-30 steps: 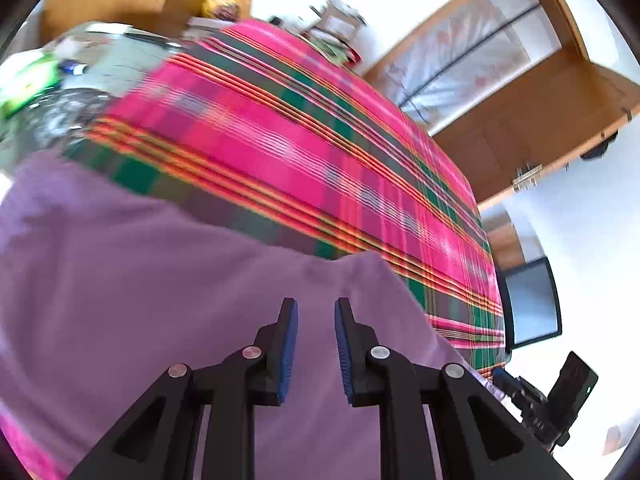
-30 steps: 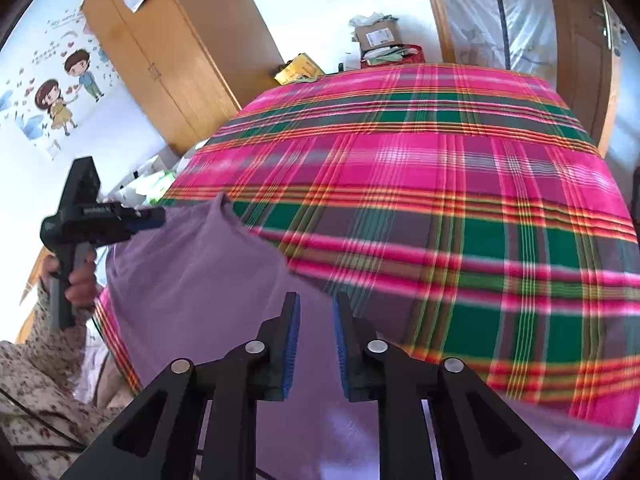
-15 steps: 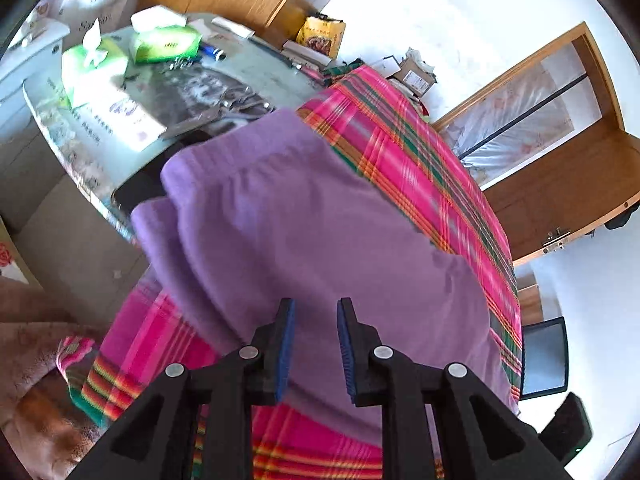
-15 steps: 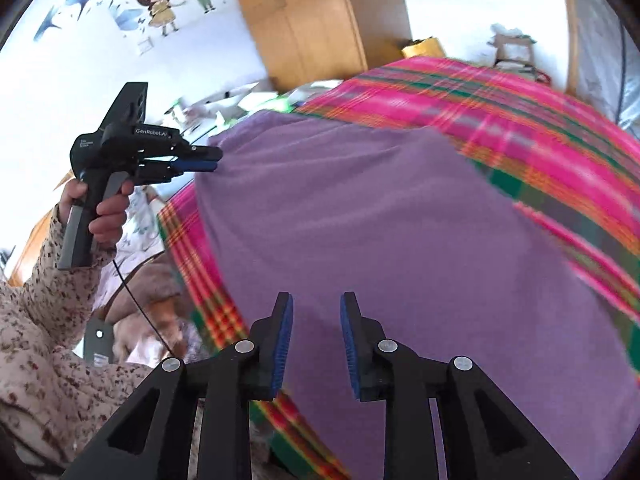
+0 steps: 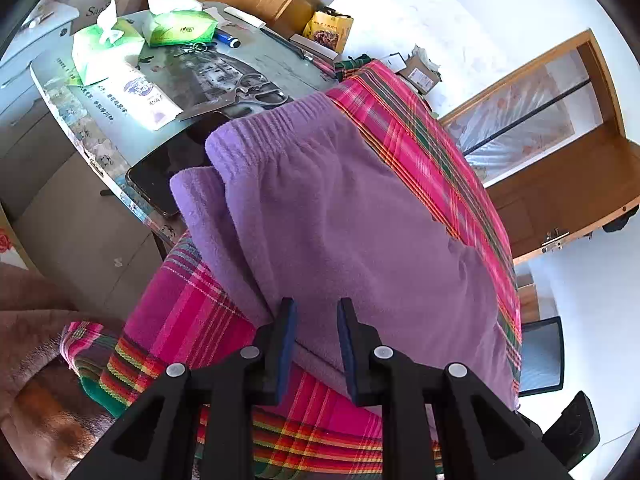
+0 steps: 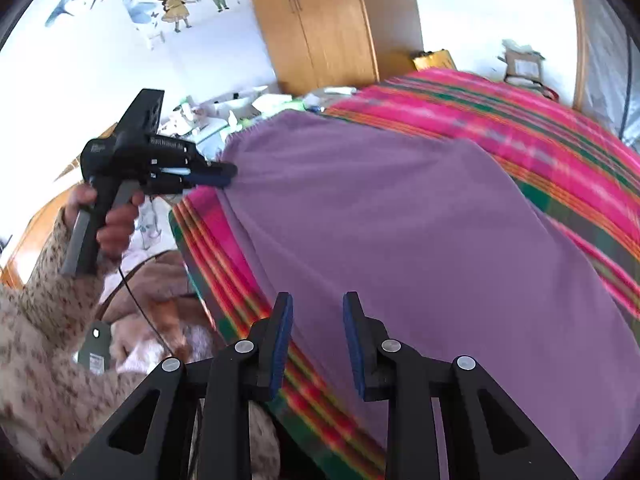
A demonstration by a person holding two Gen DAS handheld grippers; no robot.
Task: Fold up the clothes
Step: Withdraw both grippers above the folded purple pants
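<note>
My left gripper (image 5: pixel 316 340) hovers with fingers apart and empty over the near edge of the purple trousers (image 5: pixel 340 220), whose length runs ahead of them along the bed (image 5: pixel 192 320); my right gripper (image 6: pixel 316 340), likewise parted, hangs above their middle.

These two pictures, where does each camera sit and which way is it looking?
Left wrist: sits on the left gripper, looking along its open jaws at the purple garment, with a cluttered table beyond.
Right wrist: sits on the right gripper, jaws open, facing the same garment across the plaid bedspread; it shows the person's left hand and sleeve.
Shared: the garment, bedspread and wooden wardrobe.
</note>
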